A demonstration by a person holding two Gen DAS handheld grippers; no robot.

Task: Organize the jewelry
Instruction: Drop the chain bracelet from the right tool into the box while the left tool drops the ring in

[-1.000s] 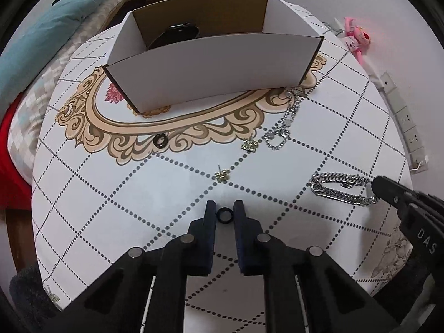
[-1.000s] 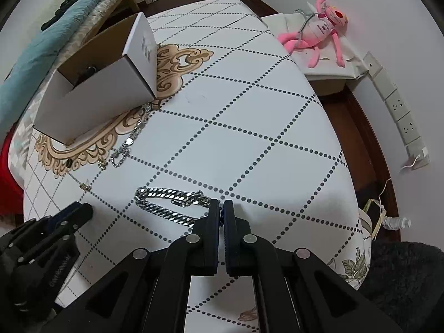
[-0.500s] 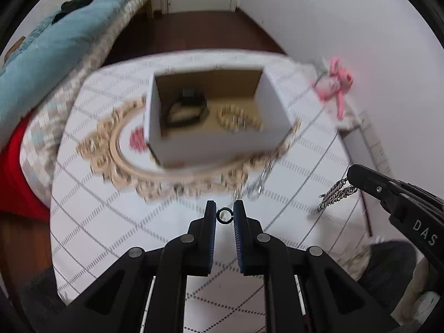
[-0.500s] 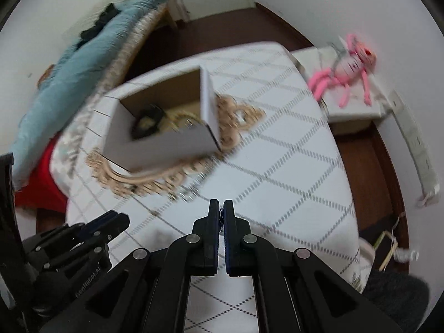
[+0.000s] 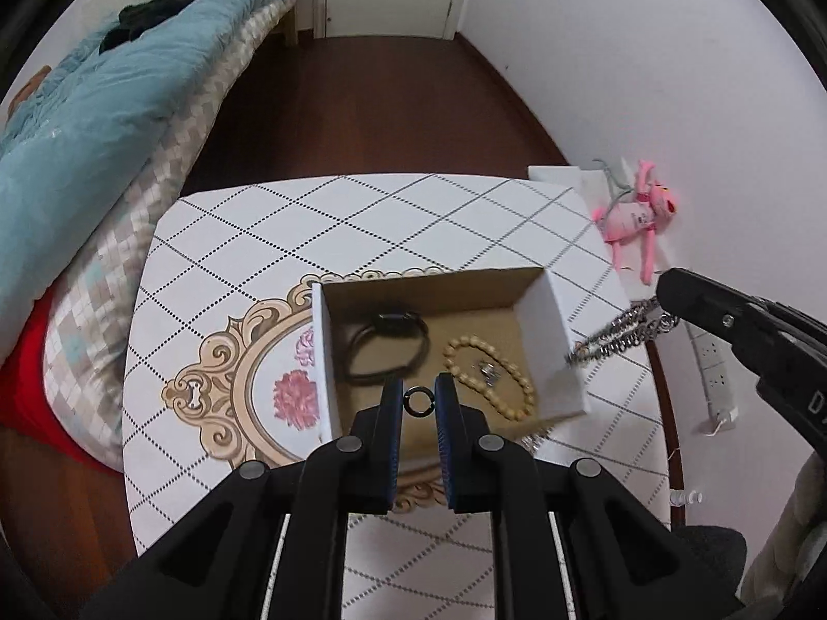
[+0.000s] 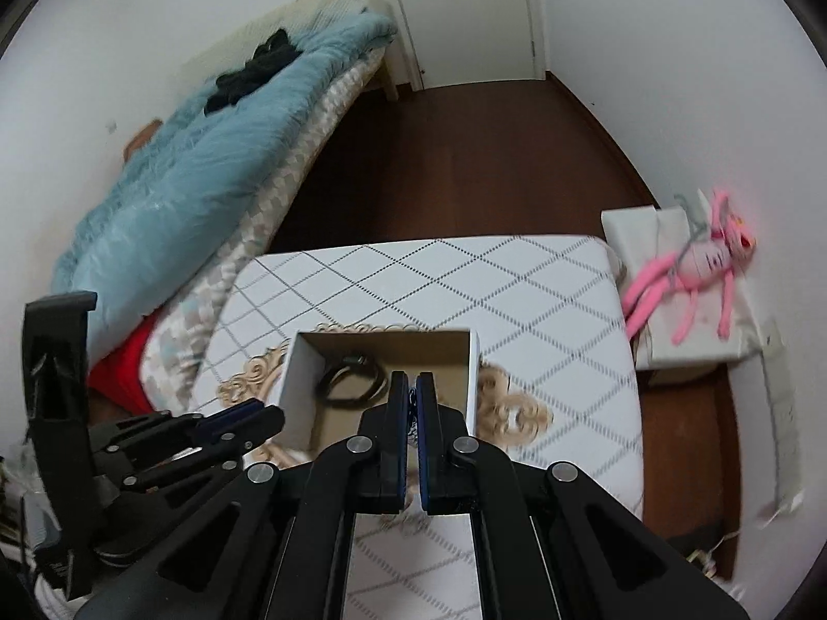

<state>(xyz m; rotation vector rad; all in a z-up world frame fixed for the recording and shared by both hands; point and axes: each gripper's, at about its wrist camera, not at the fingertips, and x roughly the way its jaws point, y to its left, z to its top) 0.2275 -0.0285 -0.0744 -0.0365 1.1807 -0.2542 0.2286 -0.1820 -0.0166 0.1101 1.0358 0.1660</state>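
step: carrying jewelry over box [image 5: 548,320] | left gripper [image 5: 418,400] clamped on ring [image 5: 418,401] | right gripper [image 6: 412,399] pinched chain [image 5: 615,335] beside box wall | next: release both inside

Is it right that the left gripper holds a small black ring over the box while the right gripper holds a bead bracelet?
Not quite. The right gripper holds a silver chain, as the left wrist view shows. The bead bracelet lies in the box. The left gripper does hold the ring.
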